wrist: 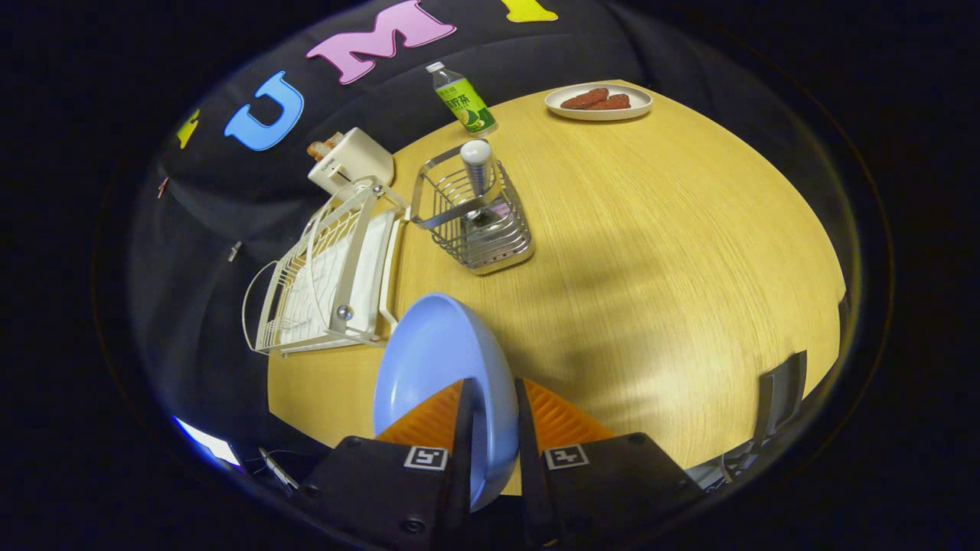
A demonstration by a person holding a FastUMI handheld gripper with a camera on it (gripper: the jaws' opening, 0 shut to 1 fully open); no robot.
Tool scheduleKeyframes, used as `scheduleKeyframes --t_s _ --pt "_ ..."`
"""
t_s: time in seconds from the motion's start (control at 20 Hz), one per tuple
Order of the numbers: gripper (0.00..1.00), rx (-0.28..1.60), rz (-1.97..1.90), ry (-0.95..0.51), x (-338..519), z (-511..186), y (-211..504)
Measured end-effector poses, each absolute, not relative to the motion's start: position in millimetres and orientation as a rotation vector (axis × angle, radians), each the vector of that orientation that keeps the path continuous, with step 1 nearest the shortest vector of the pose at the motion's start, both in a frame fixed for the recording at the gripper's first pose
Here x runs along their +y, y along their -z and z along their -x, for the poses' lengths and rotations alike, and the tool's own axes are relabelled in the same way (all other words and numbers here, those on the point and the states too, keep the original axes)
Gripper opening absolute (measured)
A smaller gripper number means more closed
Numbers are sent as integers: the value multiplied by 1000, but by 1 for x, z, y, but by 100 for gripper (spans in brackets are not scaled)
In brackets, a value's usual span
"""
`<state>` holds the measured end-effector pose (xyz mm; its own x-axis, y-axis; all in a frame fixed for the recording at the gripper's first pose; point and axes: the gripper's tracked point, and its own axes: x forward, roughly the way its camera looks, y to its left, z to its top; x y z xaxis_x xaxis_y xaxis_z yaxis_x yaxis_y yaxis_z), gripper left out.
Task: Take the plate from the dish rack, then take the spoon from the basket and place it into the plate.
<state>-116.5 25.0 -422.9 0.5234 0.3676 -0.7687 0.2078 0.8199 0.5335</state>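
My gripper [494,402] is shut on the rim of a light blue plate [432,367], which stands on edge between the two orange fingers [555,417], lifted over the wooden table [651,252]. The white wire dish rack [325,275] stands just beyond the plate to the left, with no dishes in it. Further ahead is the metal wire basket [475,218]. A spoon [476,172] stands upright in it, its white handle end sticking up above the rim.
A green-labelled bottle [463,99] stands behind the basket. A white toaster [348,161] with toast sits behind the rack. A white plate with brown food [599,102] lies at the table's far edge. A black chair back [781,394] stands at the right side.
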Motion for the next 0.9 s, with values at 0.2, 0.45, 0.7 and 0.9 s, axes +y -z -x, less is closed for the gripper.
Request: scheduleKeyframes --t_s 0.2,0.45,0.7,0.9 --pt "40 1066 -525 -44 12 122 438" --pt "61 1032 -522 -53 10 117 427" --pt "77 901 -430 -178 20 106 373" --pt "89 748 -372 -312 35 80 311"
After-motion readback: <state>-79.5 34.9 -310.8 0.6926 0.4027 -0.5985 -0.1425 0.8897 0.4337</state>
